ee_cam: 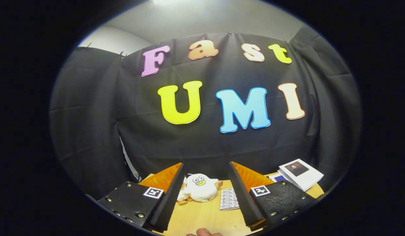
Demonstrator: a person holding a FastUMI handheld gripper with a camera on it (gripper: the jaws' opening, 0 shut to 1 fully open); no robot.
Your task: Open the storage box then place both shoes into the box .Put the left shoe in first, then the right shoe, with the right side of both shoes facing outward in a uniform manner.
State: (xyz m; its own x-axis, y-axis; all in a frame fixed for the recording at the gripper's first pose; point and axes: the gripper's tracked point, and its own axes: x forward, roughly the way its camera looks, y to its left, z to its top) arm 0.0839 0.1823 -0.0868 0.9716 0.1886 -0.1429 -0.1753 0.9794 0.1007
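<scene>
Fingers of the gripper stand apart, holding nothing above the wooden table, a plush duck and small card just beyond, so the box-opening and both shoes seemingly remain undone.

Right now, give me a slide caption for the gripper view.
Open tongs hover over a wooden table, framing a white plush duck beyond them, booklets alongside.
</scene>
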